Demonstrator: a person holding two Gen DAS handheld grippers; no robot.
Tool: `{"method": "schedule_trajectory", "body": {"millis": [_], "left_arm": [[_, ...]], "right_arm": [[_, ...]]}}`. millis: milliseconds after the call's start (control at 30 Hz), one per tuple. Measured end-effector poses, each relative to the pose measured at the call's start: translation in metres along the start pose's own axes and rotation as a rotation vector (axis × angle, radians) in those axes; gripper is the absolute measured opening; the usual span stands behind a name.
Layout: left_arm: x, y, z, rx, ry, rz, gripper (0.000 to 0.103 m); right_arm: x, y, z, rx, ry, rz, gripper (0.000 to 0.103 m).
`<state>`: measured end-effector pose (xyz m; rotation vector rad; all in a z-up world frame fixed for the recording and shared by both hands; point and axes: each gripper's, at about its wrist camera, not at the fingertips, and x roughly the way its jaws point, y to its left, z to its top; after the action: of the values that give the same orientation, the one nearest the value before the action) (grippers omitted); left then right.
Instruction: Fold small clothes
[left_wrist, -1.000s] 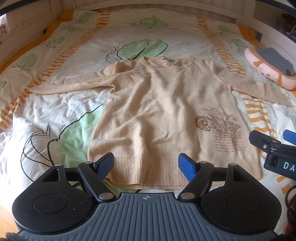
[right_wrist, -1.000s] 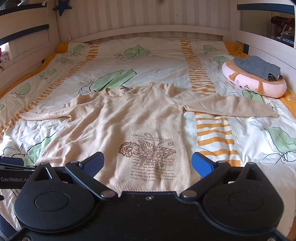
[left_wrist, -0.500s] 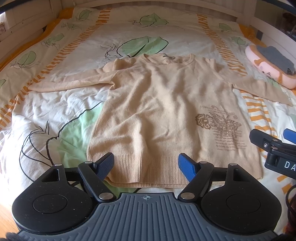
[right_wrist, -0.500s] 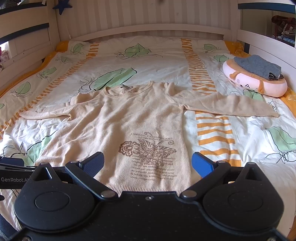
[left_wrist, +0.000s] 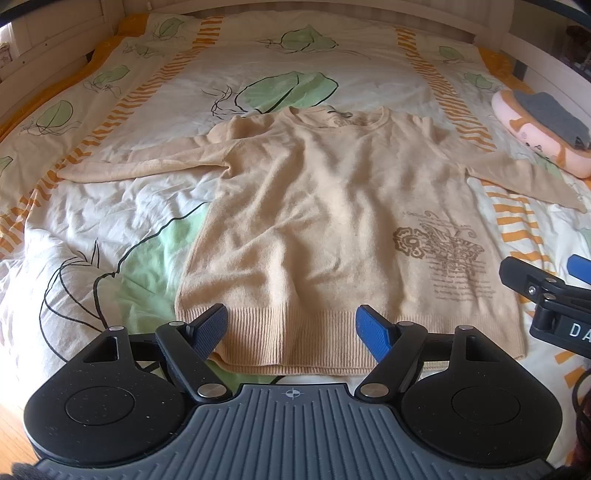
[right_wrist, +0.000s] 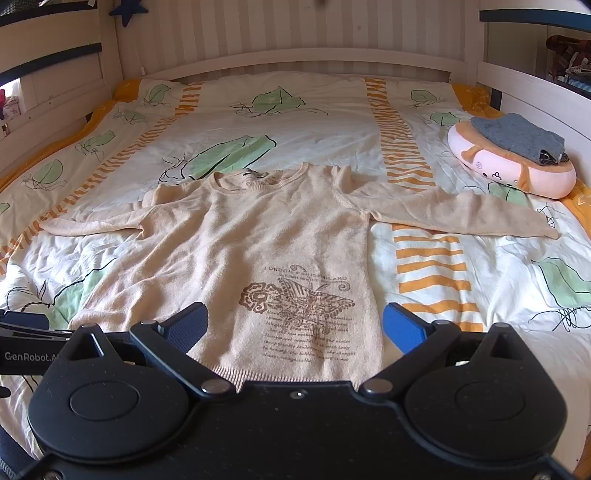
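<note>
Lying flat on the bedspread (right_wrist: 314, 122), mid-bed, with the sweater (right_wrist: 266, 236) as landmark: sleeves stretching out left and right. Sitting beyond its right sleeve, a cushion (right_wrist: 517, 173), carrying folded clothes (right_wrist: 517, 136). Hovering at its hem, left gripper (left_wrist: 291, 328) and right gripper (right_wrist: 295, 326).

The right hand-held gripper (left_wrist: 554, 295) pokes in at the right edge of the left wrist view, most of its body cut off, its white lettering breaking off after two letters. In the right wrist view the left hand-held gripper (right_wrist: 26, 343) shows only as a sliver at the left edge. There, the black gripper body covers the sweater's (right_wrist: 258, 258) hem, and the small lines of text under the sweater's printed design (right_wrist: 299, 299) are too fine to read. The folded grey cloth (right_wrist: 517, 136) on the pink cushion (right_wrist: 517, 173) can't be identified as a garment.
</note>
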<state>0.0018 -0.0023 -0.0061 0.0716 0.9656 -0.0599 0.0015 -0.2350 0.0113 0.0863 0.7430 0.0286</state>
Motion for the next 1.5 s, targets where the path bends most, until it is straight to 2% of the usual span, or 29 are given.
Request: {"method": "schedule_trajectory", "body": {"millis": [533, 800, 967, 1033, 1100, 1233, 1400, 1500], "left_arm": [[0.010, 0.006, -0.001, -0.017, 0.025, 0.013, 0.075], [0.038, 0.022, 0.017, -0.015, 0.003, 0.081, 0.075], [0.065, 0.030, 0.021, -0.010, 0.037, 0.107, 0.074], [0.075, 0.036, 0.019, -0.005, 0.060, 0.113, 0.072], [0.084, 0.043, 0.015, 0.006, 0.090, 0.121, 0.066], [0.095, 0.060, 0.005, -0.011, 0.124, 0.129, 0.064], [0.100, 0.084, -0.005, -0.057, 0.117, 0.042, 0.065], [0.099, 0.085, -0.005, -0.054, 0.114, 0.029, 0.065]], "right_arm": [[0.003, -0.002, -0.002, 0.007, 0.014, 0.007, 0.100], [0.014, -0.001, -0.002, -0.013, 0.036, 0.022, 0.100], [0.022, -0.004, -0.003, -0.026, 0.040, 0.008, 0.100], [0.030, -0.010, -0.004, -0.027, 0.048, -0.005, 0.096], [0.039, -0.018, -0.005, -0.032, 0.068, -0.006, 0.085], [0.063, -0.040, -0.009, 0.000, 0.124, -0.023, 0.077], [0.087, -0.064, -0.017, 0.057, 0.211, -0.044, 0.068], [0.098, -0.068, -0.021, 0.091, 0.279, -0.027, 0.061]]}}
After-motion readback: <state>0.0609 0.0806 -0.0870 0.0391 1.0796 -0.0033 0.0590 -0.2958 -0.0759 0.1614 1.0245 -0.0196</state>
